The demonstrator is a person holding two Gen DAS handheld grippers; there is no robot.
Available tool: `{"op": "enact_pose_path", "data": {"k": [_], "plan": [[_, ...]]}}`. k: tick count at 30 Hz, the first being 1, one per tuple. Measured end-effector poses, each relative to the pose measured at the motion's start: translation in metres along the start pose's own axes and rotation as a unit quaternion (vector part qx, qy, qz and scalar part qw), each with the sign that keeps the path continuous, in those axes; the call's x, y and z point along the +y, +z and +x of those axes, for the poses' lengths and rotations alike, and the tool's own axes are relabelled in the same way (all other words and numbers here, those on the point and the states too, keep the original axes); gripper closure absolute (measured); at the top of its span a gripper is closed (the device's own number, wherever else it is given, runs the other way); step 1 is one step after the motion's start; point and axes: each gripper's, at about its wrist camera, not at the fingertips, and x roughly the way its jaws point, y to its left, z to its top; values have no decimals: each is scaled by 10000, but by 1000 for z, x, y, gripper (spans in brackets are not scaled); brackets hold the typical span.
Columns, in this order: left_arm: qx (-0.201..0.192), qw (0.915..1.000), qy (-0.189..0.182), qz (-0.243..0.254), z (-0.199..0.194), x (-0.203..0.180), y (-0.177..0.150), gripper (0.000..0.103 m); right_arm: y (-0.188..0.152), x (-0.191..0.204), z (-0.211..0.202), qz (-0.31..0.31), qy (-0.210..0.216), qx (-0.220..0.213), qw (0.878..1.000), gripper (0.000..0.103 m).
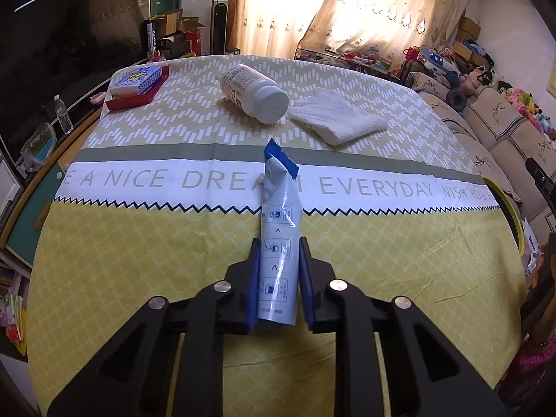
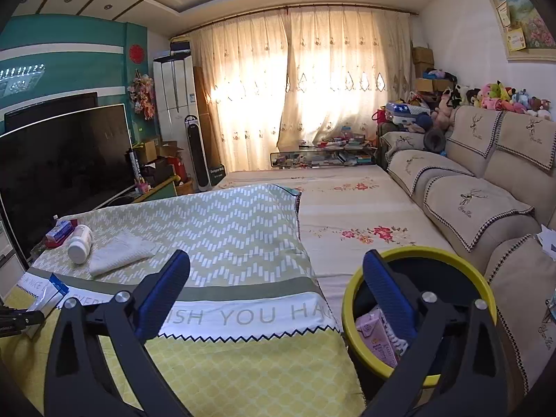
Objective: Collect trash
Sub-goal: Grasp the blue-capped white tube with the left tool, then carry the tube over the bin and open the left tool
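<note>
My left gripper [image 1: 278, 253] is shut on a long white and blue wrapper [image 1: 279, 236], held above the yellow tablecloth; the wrapper also shows at the left edge of the right wrist view [image 2: 48, 293]. My right gripper [image 2: 276, 271] is open and empty, above the table's right edge, with one finger [image 2: 385, 295] over the yellow-rimmed black bin [image 2: 479, 278]. A pink packet [image 2: 377, 340] lies inside the bin. A white pill bottle [image 1: 255, 93] lies on its side on the table, also seen in the right wrist view [image 2: 80, 243].
A folded white cloth [image 1: 335, 116] lies beside the bottle. A tissue pack on a red tray [image 1: 137, 85] sits at the table's far left corner. A beige sofa [image 2: 486, 208] stands right of the bin, a TV [image 2: 62, 160] left of the table.
</note>
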Motion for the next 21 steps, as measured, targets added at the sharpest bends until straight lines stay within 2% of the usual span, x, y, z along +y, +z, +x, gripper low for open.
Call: {"op": "enact_pose_path", "data": {"k": [5, 8, 11, 16, 19, 21], "plan": [[-242, 9993, -156, 227, -18, -17, 0, 84, -2, 4, -12, -102, 76, -275, 9995, 7], [-387, 9976, -368, 445, -30, -36, 5, 84, -3, 7, -16, -172, 32, -368, 9992, 7], [-498, 9939, -621, 768, -38, -63, 14, 84, -3, 0, -24, 29, -24, -537, 9985, 7], [-540, 9829, -1089, 1381, -37, -120, 33, 84, -1, -35, -29, 589, -261, -403, 9971, 7], [-502, 9734, -1393, 1749, -29, -162, 42, 84, 4, -61, -41, 733, -667, -518, 9937, 7], [-442, 9641, -1630, 2048, -23, -196, 48, 83, 9, -80, -50, 855, -856, -628, 9907, 7]]}}
